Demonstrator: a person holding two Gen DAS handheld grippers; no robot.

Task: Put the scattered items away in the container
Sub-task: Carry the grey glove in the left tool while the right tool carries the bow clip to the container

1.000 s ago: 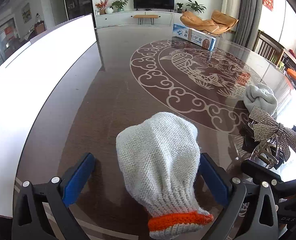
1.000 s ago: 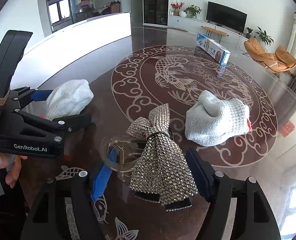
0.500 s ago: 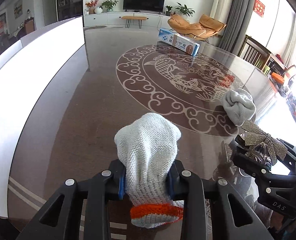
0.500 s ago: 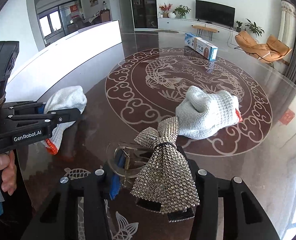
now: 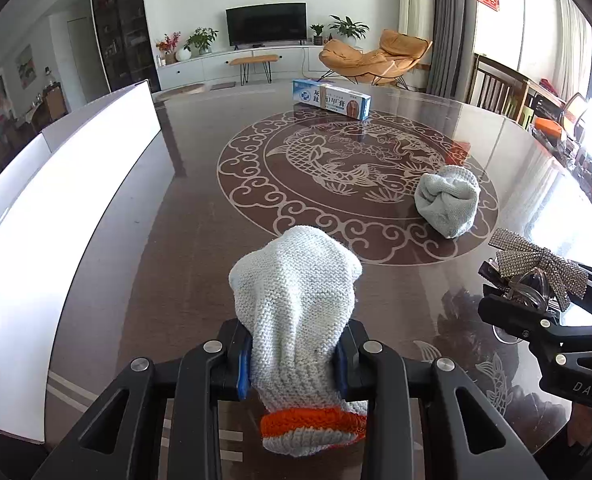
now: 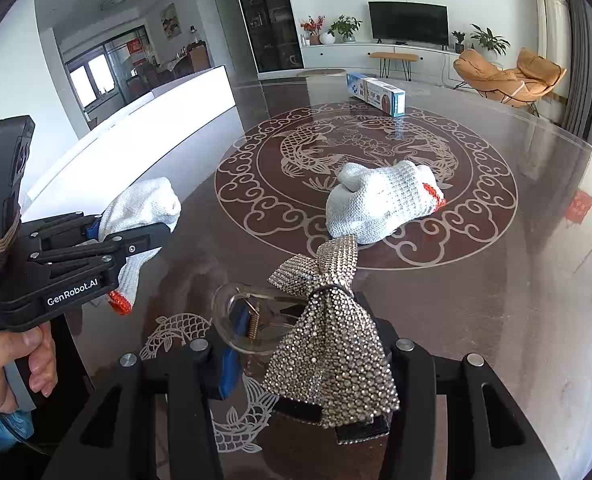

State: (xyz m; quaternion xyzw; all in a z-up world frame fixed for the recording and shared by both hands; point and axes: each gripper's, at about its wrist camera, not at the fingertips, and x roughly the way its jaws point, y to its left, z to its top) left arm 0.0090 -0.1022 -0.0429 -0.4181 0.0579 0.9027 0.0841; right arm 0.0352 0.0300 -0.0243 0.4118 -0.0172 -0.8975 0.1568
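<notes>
Now that your left gripper [image 5: 293,354], wide apart a second ago, is clamped on the knit glove [image 5: 296,308] and lifting it off the table [image 5: 155,240], and your right gripper [image 6: 308,364] has likewise closed on the rhinestone bow hair clip [image 6: 328,344], you have two items ready to carry, leaving the second glove [image 6: 380,204] and the toothpaste box [image 6: 376,94] on the table. Whether the long white form [image 5: 55,200] at far left is the container is unclear, its inside being hidden, and how the right pads meet the clip's clear body is covered by the bow.

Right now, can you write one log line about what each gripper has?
left gripper: shut on glove | right gripper: shut on hair clip | second glove: on table
</notes>
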